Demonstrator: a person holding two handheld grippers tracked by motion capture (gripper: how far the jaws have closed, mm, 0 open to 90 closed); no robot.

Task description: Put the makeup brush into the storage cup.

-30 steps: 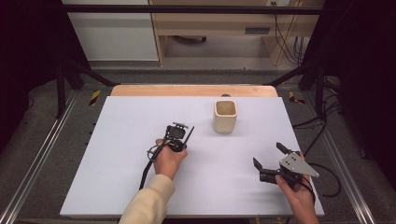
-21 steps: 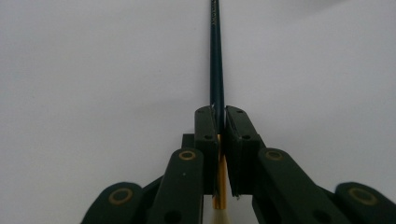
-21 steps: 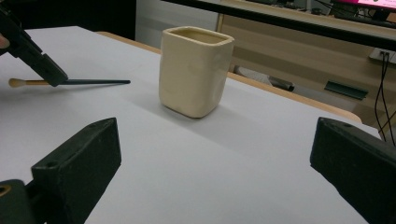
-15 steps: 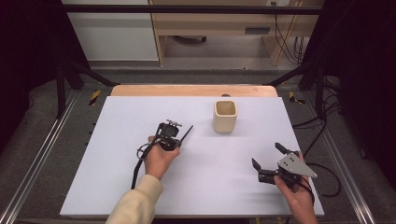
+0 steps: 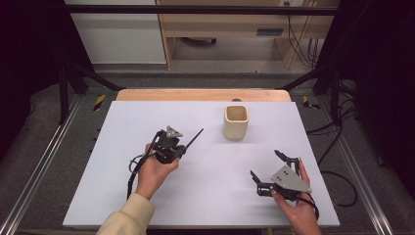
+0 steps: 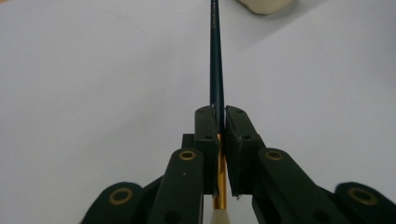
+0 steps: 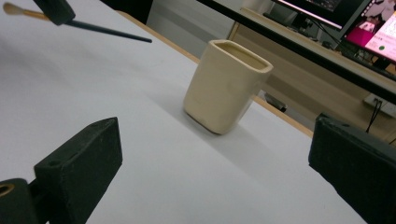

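The high view looks forward and down from above the person's side, far enough to take in the whole table (image 5: 205,196) and the floor beyond; the left gripper view sits close behind its own jaws, facing along the brush (image 6: 215,70) over the tabletop toward the cup (image 6: 266,4) at its top edge; the right gripper view rides low near the table, looking across it at the cup (image 7: 226,86); all three views share cup and brush.

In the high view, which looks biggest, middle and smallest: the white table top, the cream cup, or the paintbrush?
1. White table top, by far the biggest.
2. Cream cup.
3. Paintbrush, thin and partly hidden by the left tongs that grip it.
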